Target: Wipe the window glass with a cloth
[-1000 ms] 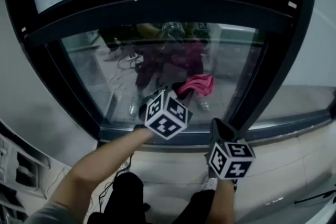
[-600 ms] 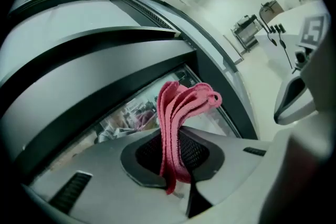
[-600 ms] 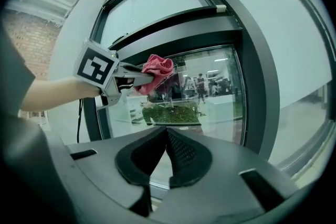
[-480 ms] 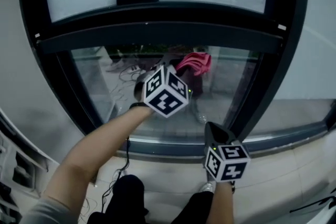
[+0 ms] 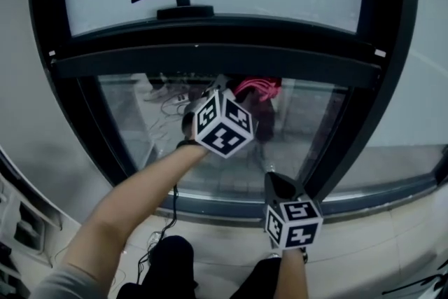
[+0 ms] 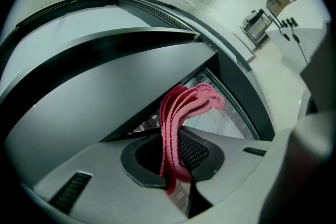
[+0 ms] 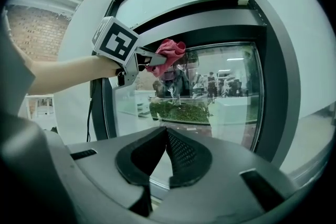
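Wiping looks under way. The left tongs (image 6: 175, 178) are clamped tight on the pink cloth (image 5: 257, 88), which is bunched high against the lower window glass (image 5: 301, 129), just under the dark crossbar (image 5: 210, 59). Whether it's pressed flat on the pane, I can't tell. The next move calls for a firm sweep down or across the pane. The right tongs (image 7: 166, 162) hang low near the sill — jaws together, gripping nothing.
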A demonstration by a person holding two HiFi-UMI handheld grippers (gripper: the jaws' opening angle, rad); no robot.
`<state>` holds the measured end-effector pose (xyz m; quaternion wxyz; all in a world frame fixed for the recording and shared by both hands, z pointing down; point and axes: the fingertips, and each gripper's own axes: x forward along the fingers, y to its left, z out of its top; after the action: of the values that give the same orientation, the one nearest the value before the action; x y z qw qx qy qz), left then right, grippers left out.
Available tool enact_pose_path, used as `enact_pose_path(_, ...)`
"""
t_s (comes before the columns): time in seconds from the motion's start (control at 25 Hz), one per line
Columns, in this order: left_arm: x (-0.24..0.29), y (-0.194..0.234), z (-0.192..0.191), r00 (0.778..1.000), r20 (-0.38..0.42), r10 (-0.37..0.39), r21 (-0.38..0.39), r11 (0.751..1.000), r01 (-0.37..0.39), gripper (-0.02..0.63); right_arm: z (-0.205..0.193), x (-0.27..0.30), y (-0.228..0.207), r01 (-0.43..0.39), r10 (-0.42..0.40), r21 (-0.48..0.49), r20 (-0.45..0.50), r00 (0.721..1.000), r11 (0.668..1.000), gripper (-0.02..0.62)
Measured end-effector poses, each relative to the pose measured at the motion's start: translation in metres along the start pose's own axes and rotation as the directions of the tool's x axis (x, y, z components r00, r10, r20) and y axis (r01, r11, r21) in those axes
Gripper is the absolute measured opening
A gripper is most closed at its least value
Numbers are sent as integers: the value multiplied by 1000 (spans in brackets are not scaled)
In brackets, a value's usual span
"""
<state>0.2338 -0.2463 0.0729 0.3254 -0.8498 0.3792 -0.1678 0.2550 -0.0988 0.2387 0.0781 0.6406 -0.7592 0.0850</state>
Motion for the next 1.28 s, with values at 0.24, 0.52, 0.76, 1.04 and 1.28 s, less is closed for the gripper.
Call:
enact_pose_path(0.24, 8, -1, -3, 1000, 1, 23, -22, 1000, -23, 60, -11, 0, -7, 10, -10, 12, -12, 1000, 1000, 0)
enact_pose_path(0.52, 13, -18, -11, 1000, -4, 1, -15, 1000, -1, 60, -23, 1, -13, 15, -15, 28, -25, 1000, 999, 0)
enact_pose_path(0.76, 17, -37, -24, 1000, -1, -18, -14, 1000, 18, 60, -38, 6, -24, 28, -26, 48, -43, 999, 998, 0)
enact_pose_path(1.04, 20, -61, -44, 998, -23, -56, -20, 998, 55, 60, -52, 13, -33, 33, -30, 66, -50, 998, 997, 0)
enact_pose_path(1.28, 22, -75, -58, 996, -36, -77, -36, 997, 75, 60, -64, 17, -38, 35, -30, 84, -65, 997, 996, 0)
